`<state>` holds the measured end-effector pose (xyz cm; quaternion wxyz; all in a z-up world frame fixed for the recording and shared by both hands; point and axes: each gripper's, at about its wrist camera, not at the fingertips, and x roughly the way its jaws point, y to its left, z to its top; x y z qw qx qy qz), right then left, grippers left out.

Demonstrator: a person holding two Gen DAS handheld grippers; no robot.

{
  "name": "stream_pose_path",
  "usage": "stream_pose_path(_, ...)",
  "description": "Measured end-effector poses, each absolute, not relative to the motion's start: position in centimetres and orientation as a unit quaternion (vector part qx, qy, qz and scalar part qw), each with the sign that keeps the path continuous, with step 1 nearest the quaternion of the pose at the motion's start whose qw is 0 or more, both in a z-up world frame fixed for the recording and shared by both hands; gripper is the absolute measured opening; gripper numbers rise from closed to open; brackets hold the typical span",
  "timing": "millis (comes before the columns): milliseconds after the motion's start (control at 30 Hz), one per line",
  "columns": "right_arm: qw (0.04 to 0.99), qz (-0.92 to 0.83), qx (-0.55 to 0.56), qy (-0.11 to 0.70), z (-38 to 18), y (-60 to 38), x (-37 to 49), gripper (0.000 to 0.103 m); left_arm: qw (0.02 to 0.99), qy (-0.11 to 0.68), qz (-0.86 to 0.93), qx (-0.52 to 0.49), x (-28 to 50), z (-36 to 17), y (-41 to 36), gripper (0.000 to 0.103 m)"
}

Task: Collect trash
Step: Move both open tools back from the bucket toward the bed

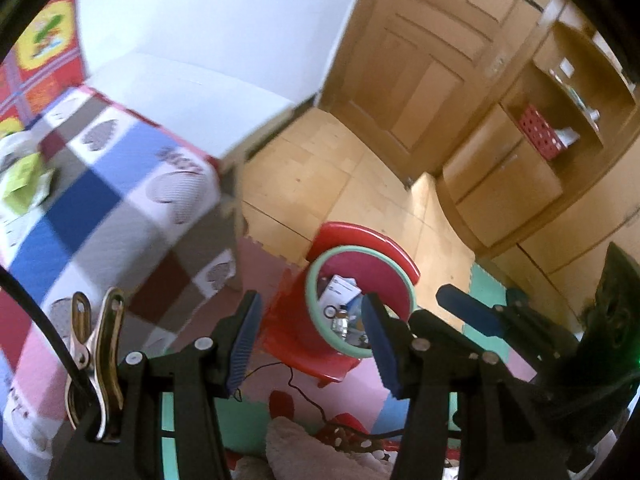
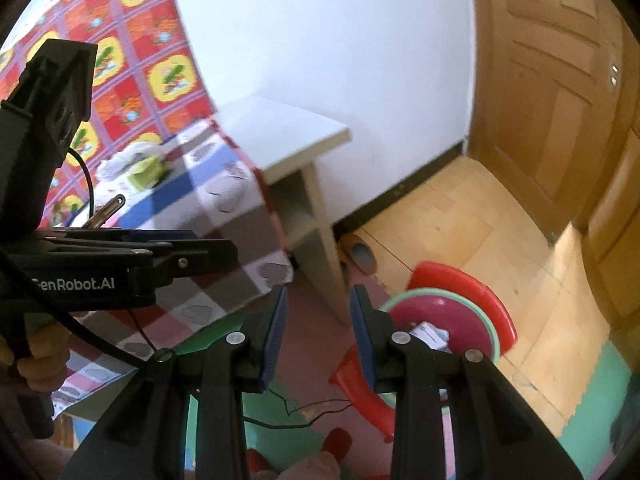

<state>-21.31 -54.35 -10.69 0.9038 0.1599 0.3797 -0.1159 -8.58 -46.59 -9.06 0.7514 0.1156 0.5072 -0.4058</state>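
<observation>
Left gripper (image 1: 310,340) fingers apart, empty; trash bin (image 1: 362,276) just beyond its tips. Right gripper (image 2: 318,336) fingers apart, empty.

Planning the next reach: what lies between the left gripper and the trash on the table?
In the left wrist view, only checked tablecloth lies between the left gripper and the trash.

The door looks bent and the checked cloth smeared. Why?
Left wrist view: the fisheye lens bows the door at the edge, and motion blur smears the cloth. Right wrist view: same curved door, same soft cloth.
</observation>
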Motion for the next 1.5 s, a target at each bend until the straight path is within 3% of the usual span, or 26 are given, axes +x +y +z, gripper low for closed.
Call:
stream_pose_path(733,0.935,0.036,0.091,0.342,-5.1,-38.3,-14.3,0.033,0.832,0.485,-0.267,0.042,-4.0,-2.9,-25.8,0.054)
stream_pose_path(1500,0.914,0.205,0.027,0.349,-4.2,-23.3,-2.9,0.033,0.868,0.487,-0.062,-0.07,0.9,-2.0,-4.0,0.054)
